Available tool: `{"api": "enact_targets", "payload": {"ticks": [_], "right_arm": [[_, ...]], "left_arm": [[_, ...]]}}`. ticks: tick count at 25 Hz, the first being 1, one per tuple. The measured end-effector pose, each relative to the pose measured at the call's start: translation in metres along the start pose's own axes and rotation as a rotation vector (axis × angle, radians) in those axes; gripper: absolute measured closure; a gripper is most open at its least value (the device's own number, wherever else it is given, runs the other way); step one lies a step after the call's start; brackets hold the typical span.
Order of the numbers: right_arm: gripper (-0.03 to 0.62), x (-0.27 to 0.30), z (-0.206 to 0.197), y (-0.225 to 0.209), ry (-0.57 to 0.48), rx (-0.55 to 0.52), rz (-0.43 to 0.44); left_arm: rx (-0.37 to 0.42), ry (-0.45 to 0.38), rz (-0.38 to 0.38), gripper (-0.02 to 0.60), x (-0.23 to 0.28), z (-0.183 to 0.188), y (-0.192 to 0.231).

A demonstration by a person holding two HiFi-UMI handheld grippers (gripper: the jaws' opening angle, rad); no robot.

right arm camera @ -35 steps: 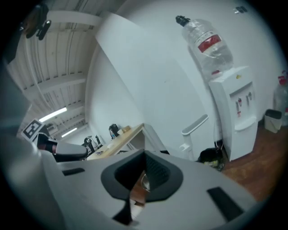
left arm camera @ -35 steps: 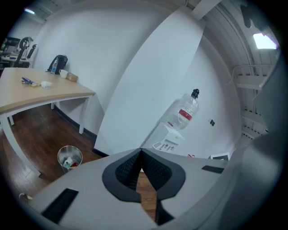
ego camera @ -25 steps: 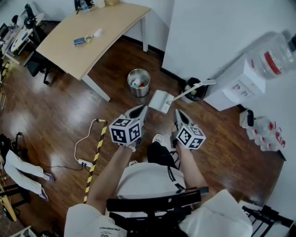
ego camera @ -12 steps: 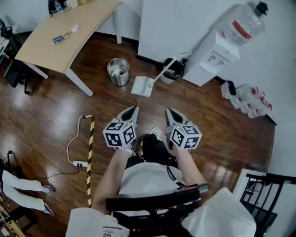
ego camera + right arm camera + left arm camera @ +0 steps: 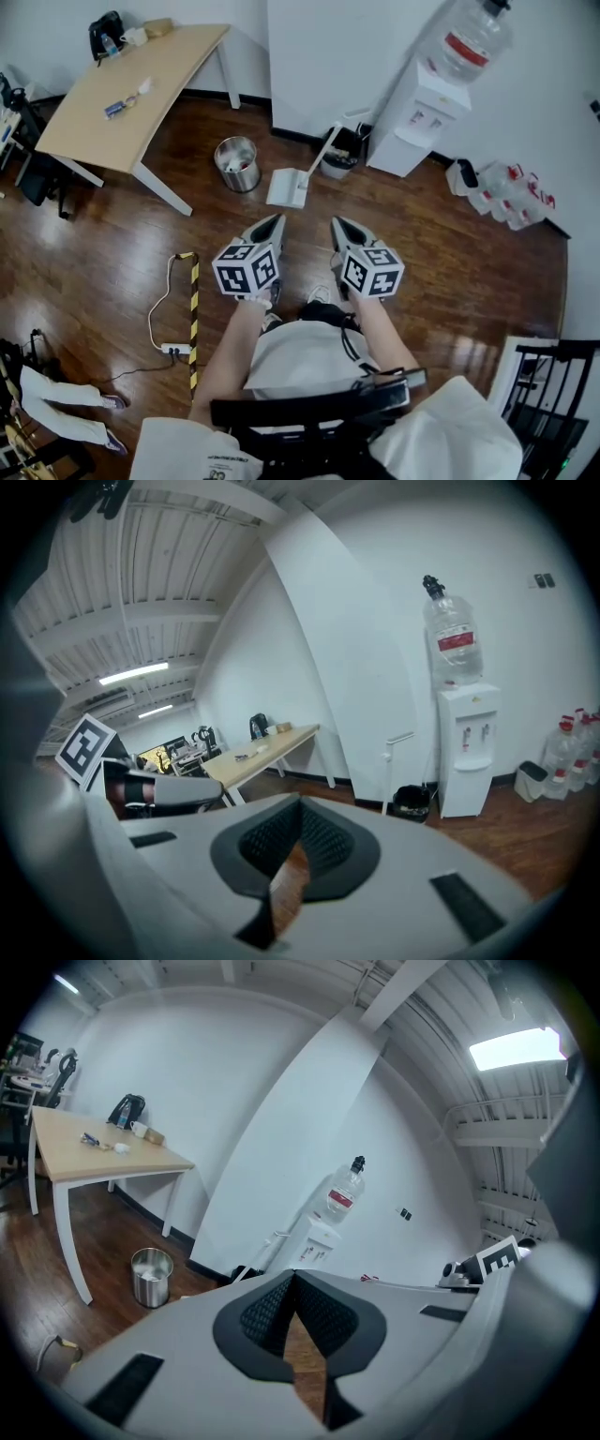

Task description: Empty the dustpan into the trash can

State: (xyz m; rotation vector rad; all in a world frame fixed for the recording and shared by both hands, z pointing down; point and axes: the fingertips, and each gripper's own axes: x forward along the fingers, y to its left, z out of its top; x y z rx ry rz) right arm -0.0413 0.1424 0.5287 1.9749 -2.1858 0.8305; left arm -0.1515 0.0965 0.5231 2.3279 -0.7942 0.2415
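Observation:
A white dustpan [image 5: 286, 188] stands on the wood floor, its long handle [image 5: 328, 148] leaning toward the wall. To its left is a round metal trash can [image 5: 236, 164] with scraps inside, also seen in the left gripper view as the trash can [image 5: 151, 1277]. My left gripper [image 5: 274, 221] and right gripper [image 5: 338, 225] hover side by side in front of my body, well short of the dustpan. Both are shut and hold nothing. The right gripper view shows the dustpan handle [image 5: 405, 750] ahead.
A water dispenser [image 5: 419, 119] with a bottle stands against the white wall, a black bin [image 5: 340, 165] beside it. A wooden table [image 5: 131, 94] is at the far left. A power strip and cable [image 5: 173, 349] and striped tape [image 5: 193, 319] lie on the floor at left.
The head view has swung, so the dustpan and the trash can now sit further left and higher. Both grippers stay shut and side by side, and have shifted with my body.

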Motion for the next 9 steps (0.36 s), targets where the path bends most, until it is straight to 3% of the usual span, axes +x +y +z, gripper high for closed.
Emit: {"api": "enact_targets", "payload": {"ticks": [9], "right_arm": [[0.592, 0.011, 0.008, -0.015, 0.000, 0.038, 0.022]], "left_arm": [[0.011, 0.007, 0.000, 0.594, 0.023, 0.008, -0.006]]}}
